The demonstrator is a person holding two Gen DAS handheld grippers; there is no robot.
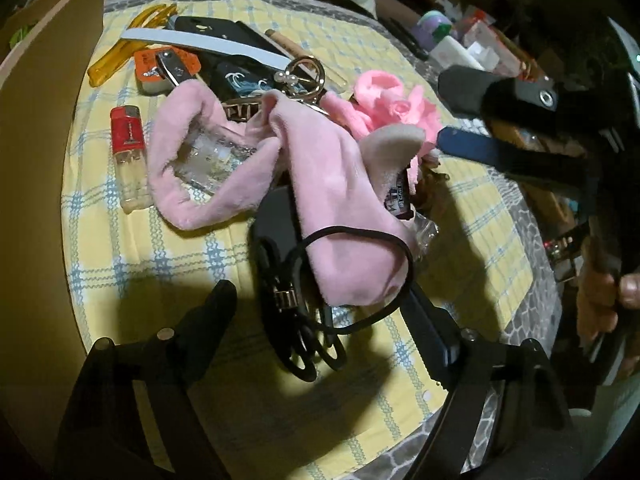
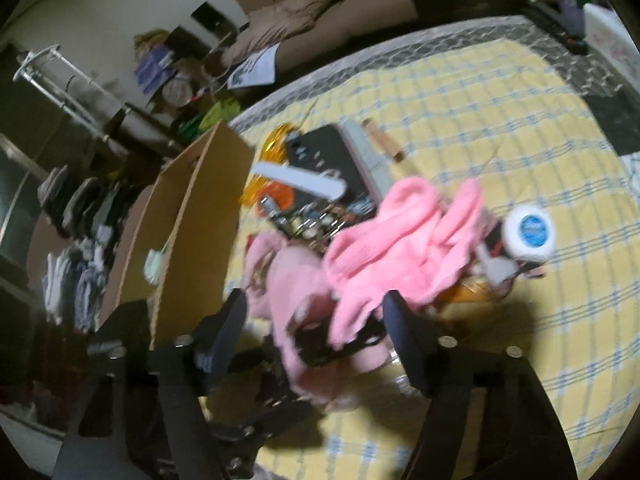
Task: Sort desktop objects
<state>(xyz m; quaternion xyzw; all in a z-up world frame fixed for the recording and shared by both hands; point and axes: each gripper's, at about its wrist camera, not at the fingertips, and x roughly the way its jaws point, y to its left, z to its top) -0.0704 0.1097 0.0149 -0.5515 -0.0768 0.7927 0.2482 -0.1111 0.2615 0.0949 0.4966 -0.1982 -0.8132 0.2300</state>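
A heap of small things lies on a yellow checked cloth (image 1: 160, 264). A pale pink plush cloth (image 1: 340, 200) drapes over a glass jar (image 1: 208, 156) and a black hair clip with a black cord (image 1: 300, 320). My left gripper (image 1: 320, 300) is open low over the heap, the clip and cord lying between its fingers without being pressed. My right gripper (image 2: 316, 312) is open too, with the plush cloth (image 2: 296, 280) and a bright pink knit cloth (image 2: 400, 248) in front of its fingers. That view is blurred. In the left wrist view the right gripper (image 1: 452, 118) reaches in by the knit cloth (image 1: 392, 108).
A cardboard box (image 1: 40, 120) stands at the left edge, its wall (image 2: 192, 220) beside the heap. Near it lie a red-capped lighter (image 1: 128, 136), a white nail file (image 1: 208, 44), a black phone case (image 1: 224, 28) and a gold keyring (image 1: 304, 72). A white floss container (image 2: 528, 232) sits right of the pile.
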